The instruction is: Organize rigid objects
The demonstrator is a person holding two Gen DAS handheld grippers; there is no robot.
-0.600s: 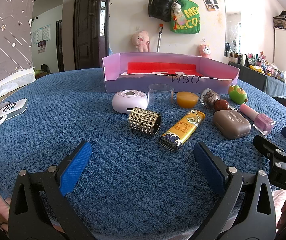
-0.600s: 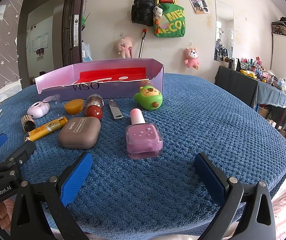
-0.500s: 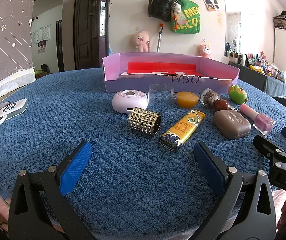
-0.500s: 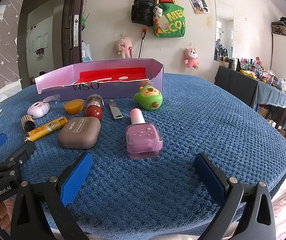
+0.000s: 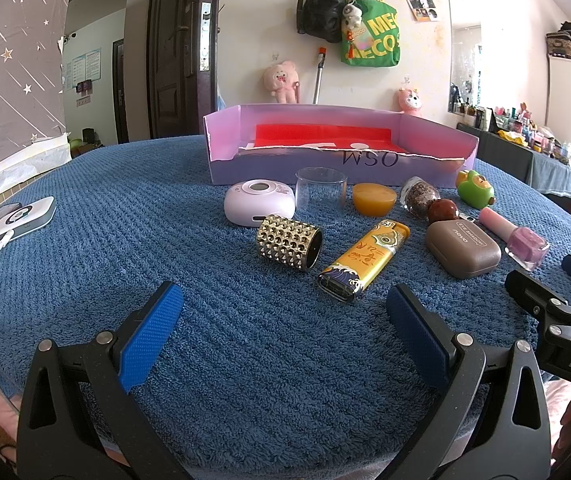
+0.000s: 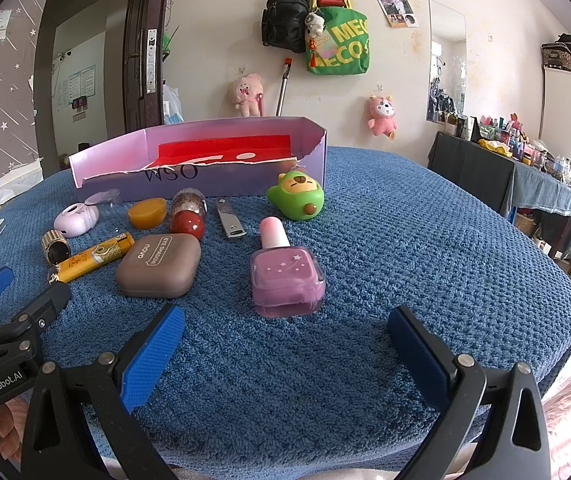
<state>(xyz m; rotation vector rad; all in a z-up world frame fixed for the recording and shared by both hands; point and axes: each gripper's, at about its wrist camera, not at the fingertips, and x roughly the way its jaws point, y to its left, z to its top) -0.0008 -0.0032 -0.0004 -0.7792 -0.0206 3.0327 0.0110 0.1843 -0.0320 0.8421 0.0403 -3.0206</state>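
On the desk (image 5: 133, 216), covered by a blue textured cloth, the things lie in a loose row in front of a lilac cardboard box (image 5: 339, 150) with a red lining, which stands at the far side. Farthest left, well apart from the rest, a small white device (image 5: 25, 218) rests on its cable. Next comes a lilac round case (image 5: 259, 202), with a clear glass cup (image 5: 320, 200) upright just beside it on the right and a gold studded cylinder (image 5: 289, 242) lying on its side in front. Right of that a yellow lighter (image 5: 365, 260) lies slanted, and behind it sits an amber dome-shaped piece (image 5: 374, 199). Then a glitter bottle with a red round cap (image 5: 429, 200) lies on its side, its cap near a brown eye-shadow case (image 5: 463, 248). A metal nail clipper (image 6: 229, 224) lies between that bottle and a green toy (image 6: 296, 196) near the box's right end. A pink nail polish bottle (image 6: 285, 278) lies furthest right, its cap pointing toward the box.

The left hand-held gripper (image 5: 281, 332) hovers over bare cloth in front of the lighter, its blue-padded jaws spread wide with nothing between them. The right hand-held gripper (image 6: 285, 344) hovers just short of the nail polish bottle, jaws equally wide apart and empty
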